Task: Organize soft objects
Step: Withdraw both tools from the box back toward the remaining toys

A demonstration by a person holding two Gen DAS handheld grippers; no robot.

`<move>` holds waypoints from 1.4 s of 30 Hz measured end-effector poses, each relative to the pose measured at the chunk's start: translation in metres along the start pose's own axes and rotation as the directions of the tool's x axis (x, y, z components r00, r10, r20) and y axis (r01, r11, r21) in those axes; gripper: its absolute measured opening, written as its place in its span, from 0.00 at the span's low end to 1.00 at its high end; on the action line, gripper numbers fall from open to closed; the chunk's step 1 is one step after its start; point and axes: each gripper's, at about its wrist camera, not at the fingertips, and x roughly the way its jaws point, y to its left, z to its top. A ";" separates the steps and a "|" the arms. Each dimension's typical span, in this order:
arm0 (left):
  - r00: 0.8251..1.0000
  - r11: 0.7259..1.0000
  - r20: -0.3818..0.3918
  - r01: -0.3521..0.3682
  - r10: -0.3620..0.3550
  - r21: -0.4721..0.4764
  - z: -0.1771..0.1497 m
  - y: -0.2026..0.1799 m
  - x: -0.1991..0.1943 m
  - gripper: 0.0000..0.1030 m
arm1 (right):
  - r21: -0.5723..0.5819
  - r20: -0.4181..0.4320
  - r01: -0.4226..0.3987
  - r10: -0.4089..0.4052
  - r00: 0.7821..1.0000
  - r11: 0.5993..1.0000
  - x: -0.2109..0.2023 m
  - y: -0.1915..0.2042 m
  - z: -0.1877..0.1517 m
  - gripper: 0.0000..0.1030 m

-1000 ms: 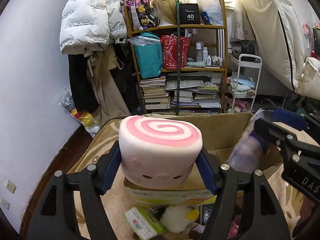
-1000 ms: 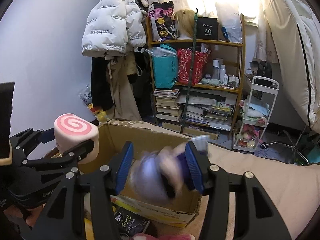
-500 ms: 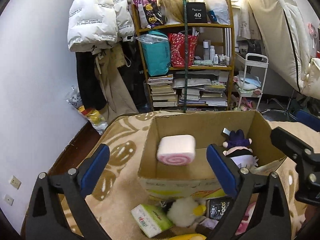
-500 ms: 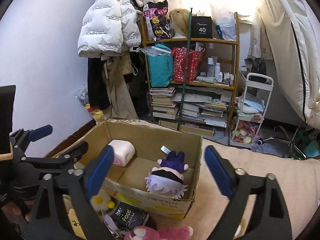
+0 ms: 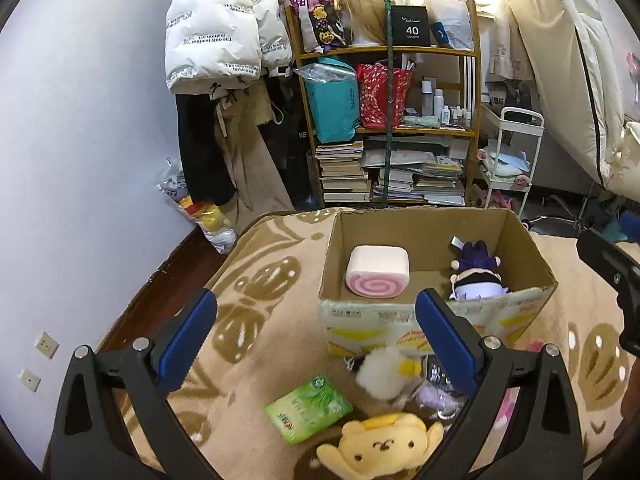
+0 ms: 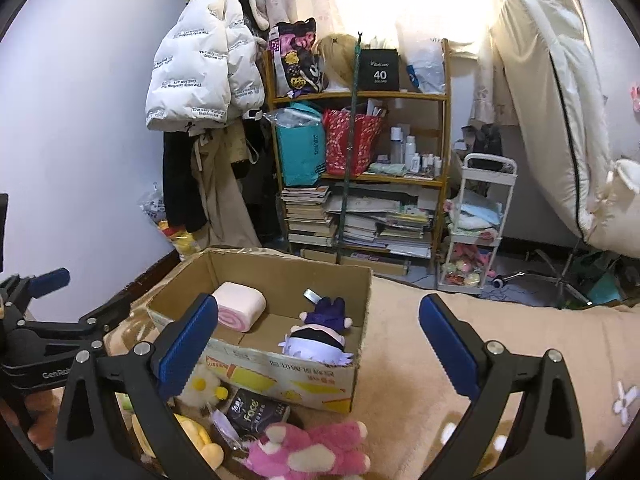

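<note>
An open cardboard box (image 5: 440, 316) (image 6: 280, 368) stands on a beige blanket. Inside it lie a pink swirl-roll cushion (image 5: 378, 271) (image 6: 239, 306) on the left and a purple-haired doll (image 5: 478, 276) (image 6: 320, 336) on the right. My left gripper (image 5: 316, 336) is open and empty, held back from the box's near wall. My right gripper (image 6: 320, 340) is open and empty too, above the box's near corner. In front of the box lie a yellow bear plush (image 5: 380, 446), a white fluffy chick (image 5: 386, 372) (image 6: 202, 388), a pink plush (image 6: 308, 448) and a green tissue pack (image 5: 308, 408).
A black packet (image 6: 256, 414) lies by the box. Behind stand a crowded wooden bookshelf (image 5: 392, 128), hanging coats with a white puffer jacket (image 5: 218, 28), a small white trolley (image 6: 476, 224) and an upright mattress (image 6: 560, 120). Dark wood floor (image 5: 172, 272) borders the blanket on the left.
Both grippers have opened wide and let go: the swirl cushion and the doll now lie in the box. Both grippers have pulled back and risen a little, so more toys show below.
</note>
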 end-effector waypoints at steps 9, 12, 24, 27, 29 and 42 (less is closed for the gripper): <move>0.999 1.000 -0.048 0.002 -0.003 -0.005 -0.021 0.002 -0.023 0.96 | 0.000 -0.015 -0.009 0.009 1.000 1.000 -0.031 0.005 -0.005 1.00; 0.998 1.000 -0.065 0.003 -0.003 -0.003 -0.030 0.003 -0.029 0.96 | 0.008 -0.029 -0.005 0.005 1.000 1.000 -0.038 0.005 -0.009 1.00; 0.988 0.999 -0.152 -0.022 0.018 -0.025 -0.038 0.020 -0.021 0.96 | 0.014 -0.086 0.010 -0.009 0.996 1.000 -0.040 0.008 -0.025 1.00; 0.983 0.999 -0.180 -0.030 0.025 -0.028 -0.039 0.024 -0.010 0.96 | 0.022 -0.114 0.020 -0.018 0.993 1.000 -0.031 0.007 -0.029 1.00; 0.979 0.999 -0.203 -0.029 0.020 -0.044 -0.041 0.027 -0.002 0.96 | 0.036 -0.135 0.024 -0.019 0.991 0.999 -0.024 0.006 -0.032 1.00; 0.942 0.995 -0.335 -0.022 -0.010 -0.092 -0.054 0.027 0.050 0.96 | 0.091 -0.257 0.041 -0.016 0.966 0.995 0.022 -0.001 -0.052 1.00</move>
